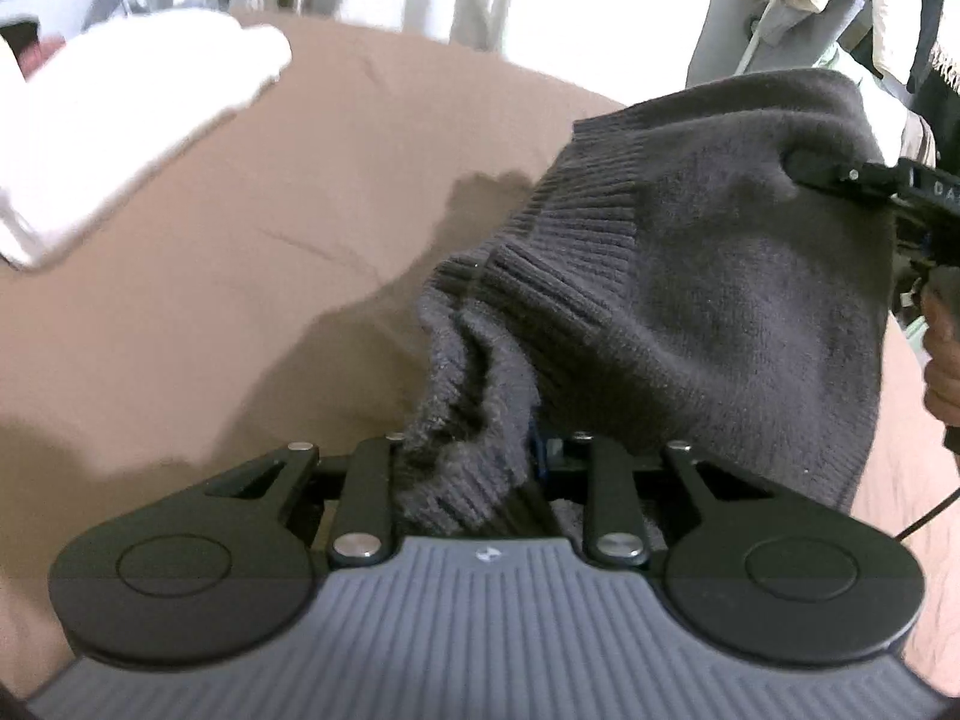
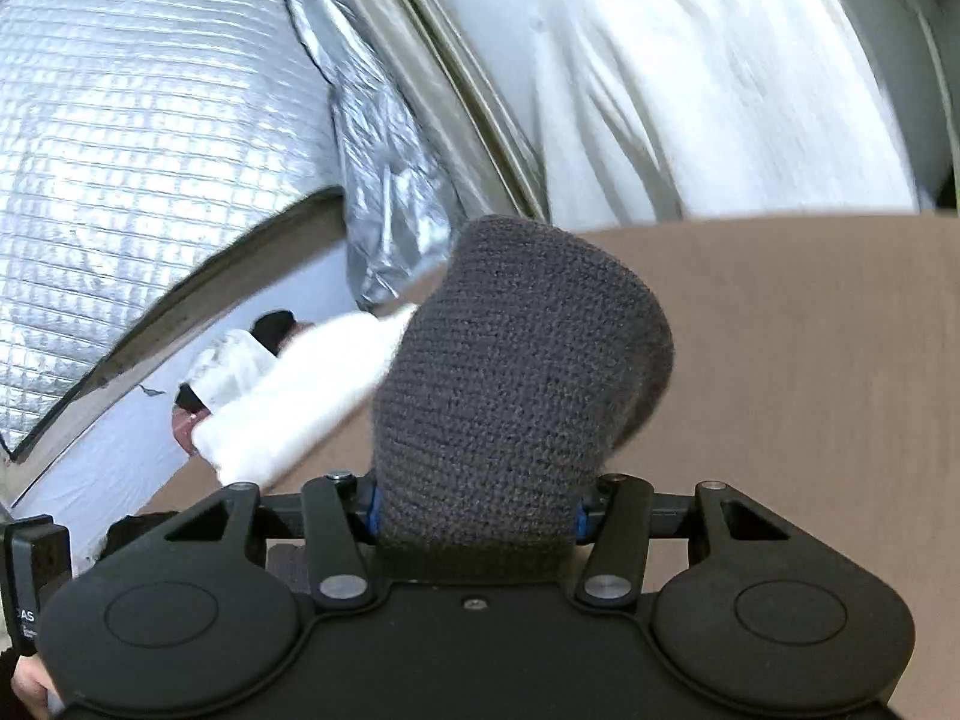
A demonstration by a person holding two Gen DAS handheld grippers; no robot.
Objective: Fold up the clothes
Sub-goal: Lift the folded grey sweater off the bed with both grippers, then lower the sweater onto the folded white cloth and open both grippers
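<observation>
A dark grey knitted sweater [image 1: 690,300] with a ribbed hem hangs lifted above the brown surface [image 1: 270,210], stretched between both grippers. My left gripper [image 1: 474,462] is shut on a bunched fold of it; the fabric hides the fingertips. At the right edge of the left wrist view, my right gripper [image 1: 810,171] pinches the sweater's upper part, with a person's hand [image 1: 942,360] below it. In the right wrist view the sweater [image 2: 516,360] bulges up from between the jaws of the right gripper [image 2: 477,510], filling the gap and covering the fingers.
A white folded garment [image 1: 120,120] lies at the far left of the brown surface, also visible as the white garment [image 2: 312,396]. Behind are a silver quilted sheet [image 2: 150,150], a white hanging cloth [image 2: 690,90] and hung clothes [image 1: 840,0].
</observation>
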